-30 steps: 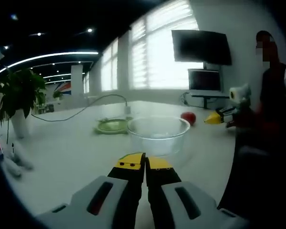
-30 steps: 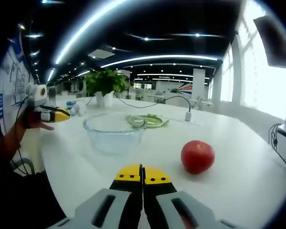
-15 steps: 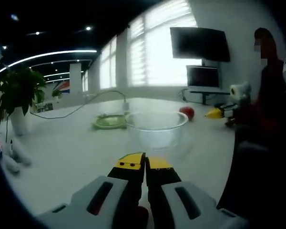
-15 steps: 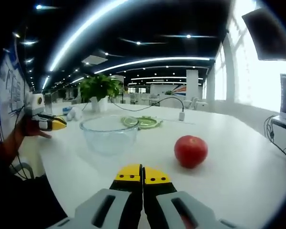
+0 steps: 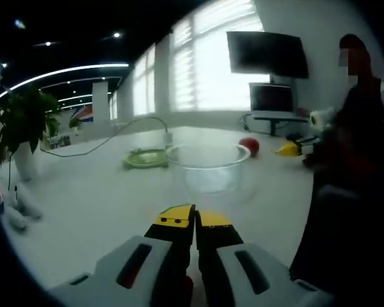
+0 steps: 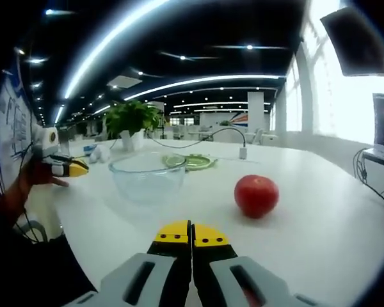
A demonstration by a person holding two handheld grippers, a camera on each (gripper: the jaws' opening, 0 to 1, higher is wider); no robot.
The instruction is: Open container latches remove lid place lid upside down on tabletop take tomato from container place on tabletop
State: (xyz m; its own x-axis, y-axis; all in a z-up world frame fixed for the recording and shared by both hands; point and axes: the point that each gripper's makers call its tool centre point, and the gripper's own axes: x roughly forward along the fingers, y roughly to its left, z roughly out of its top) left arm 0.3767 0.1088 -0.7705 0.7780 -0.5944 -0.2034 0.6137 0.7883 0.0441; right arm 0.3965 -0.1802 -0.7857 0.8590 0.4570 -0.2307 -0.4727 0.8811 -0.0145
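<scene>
**Tomato out, bowl empty, both claws closed**

White tabletop [image 6: 320,224] stretches ahead of you, with bright windows along one side. Your clear glass container [image 6: 146,176] stands open near the middle, nothing visible inside it. Beyond it lies the green lid [image 6: 192,162] flat on the surface, beside a white cable [image 5: 109,146]. A potted plant [image 6: 132,121] stands farther back. Your tomato [image 6: 256,196] rests on the tabletop, apart from the container. Your right gripper [image 6: 191,234] and left gripper [image 5: 194,219] both have their yellow tips pressed together, holding nothing.
</scene>
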